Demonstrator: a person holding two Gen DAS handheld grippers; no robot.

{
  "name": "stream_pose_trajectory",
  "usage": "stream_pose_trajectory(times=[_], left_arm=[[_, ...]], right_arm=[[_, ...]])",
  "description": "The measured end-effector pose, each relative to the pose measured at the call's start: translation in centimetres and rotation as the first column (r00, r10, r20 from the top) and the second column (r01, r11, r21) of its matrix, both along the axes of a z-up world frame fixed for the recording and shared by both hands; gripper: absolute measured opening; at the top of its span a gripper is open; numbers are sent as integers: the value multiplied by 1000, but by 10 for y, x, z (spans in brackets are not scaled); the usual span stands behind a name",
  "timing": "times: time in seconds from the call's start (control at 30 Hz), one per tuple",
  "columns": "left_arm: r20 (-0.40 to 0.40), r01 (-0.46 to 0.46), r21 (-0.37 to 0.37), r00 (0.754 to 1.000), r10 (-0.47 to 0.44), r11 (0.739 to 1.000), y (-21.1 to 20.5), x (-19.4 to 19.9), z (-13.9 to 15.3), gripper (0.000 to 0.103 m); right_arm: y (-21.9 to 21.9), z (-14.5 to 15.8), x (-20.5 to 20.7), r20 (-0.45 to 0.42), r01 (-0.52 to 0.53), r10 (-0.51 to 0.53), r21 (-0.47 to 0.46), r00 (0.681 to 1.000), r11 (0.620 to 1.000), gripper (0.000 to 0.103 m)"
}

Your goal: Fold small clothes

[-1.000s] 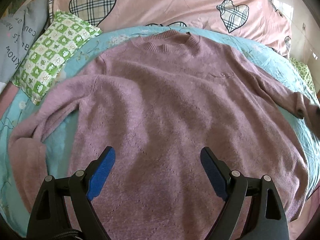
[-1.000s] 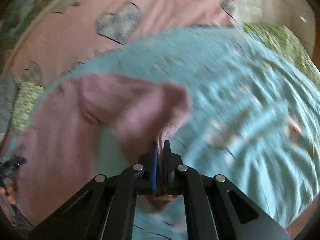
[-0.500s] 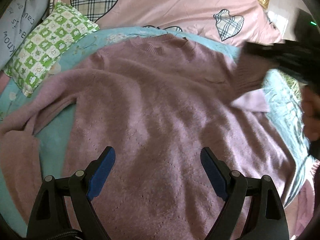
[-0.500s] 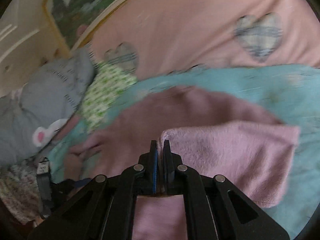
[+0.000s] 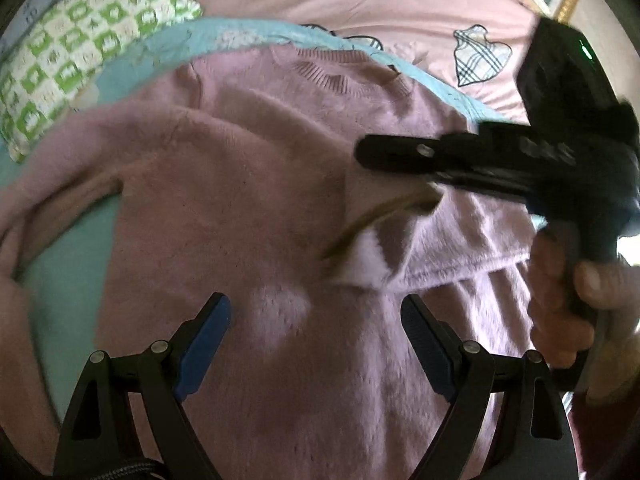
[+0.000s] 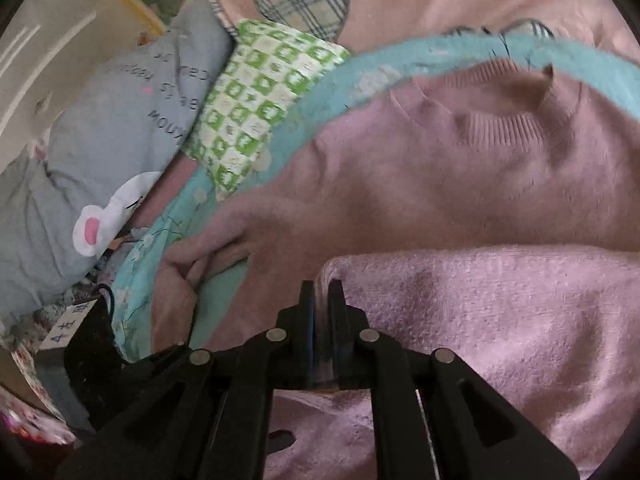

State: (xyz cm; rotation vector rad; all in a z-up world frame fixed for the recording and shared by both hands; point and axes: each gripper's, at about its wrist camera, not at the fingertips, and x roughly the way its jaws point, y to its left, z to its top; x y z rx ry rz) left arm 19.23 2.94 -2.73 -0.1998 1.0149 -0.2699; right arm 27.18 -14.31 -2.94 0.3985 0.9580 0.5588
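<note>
The right claw [image 6: 322, 292], clamped on the sleeve [image 6: 500, 320], has swung it over the sweater [image 5: 240, 220] toward nine o'clock; the left claw [image 5: 316, 328] is waiting, jaws apart.

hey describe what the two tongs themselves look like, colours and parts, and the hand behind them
The left tongs have black angular fingers with silver rivets at the joints, blue ribbed pads on the inner faces, and a braided black cable at the base. The right tongs are the same black linkage with rivets; their body carries a green light. A bare hand grips the handle; no sleeve is visible.
</note>
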Motion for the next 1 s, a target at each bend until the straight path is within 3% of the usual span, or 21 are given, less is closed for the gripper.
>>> stream_pose_trajectory(times=[0.13,0.3,0.4,0.47,0.5,0.53,0.57,0.63,0.7,0.73,0.8,0.9,1.0], left_arm=[[-16,1,-15,1000,-1,1000,-2,19,-4,88],[-40,19,11,999,-19,1000,-10,43,-10,88],[-59,12,-41,998,-14,999,-9,57,-15,86],[-50,33,-101,998,-39,994,-13,63,-13,71],[-51,42,-117,998,-48,992,-16,66,-13,51],[-50,49,-132,997,-56,990,-19,69,-12,23],[-57,61,-155,996,-71,986,-21,71,-11,7],[-28,66,-128,997,-70,990,-27,69,1,6],[68,61,-71,996,-56,996,-23,61,26,6],[128,51,-82,991,-40,995,-11,56,43,6],[169,7,-98,986,9,995,11,53,56,6],[140,-73,-93,986,86,993,43,59,49,6],[114,-93,-115,988,106,989,52,62,37,6]], right_arm=[[-27,3,-10,2,48,-49,77,999,996,32],[-71,19,-55,45,142,-147,109,988,984,33],[-97,21,-95,51,204,-210,111,976,973,33],[-114,17,-120,25,295,-298,99,954,950,33],[-123,14,-131,14,325,-328,105,945,940,33],[-133,10,-140,2,356,-359,112,933,928,33],[-141,8,-147,-5,382,-385,116,923,917,33],[-156,7,-156,-9,433,-435,115,901,894,33],[-170,9,-161,-10,468,-470,101,883,878,33],[-175,10,-162,-2,479,-481,94,876,873,33],[-190,14,-164,19,512,-514,72,857,856,35],[-210,11,-154,20,557,-557,36,830,830,44],[-225,3,-129,-4,586,-586,-3,810,810,49]])
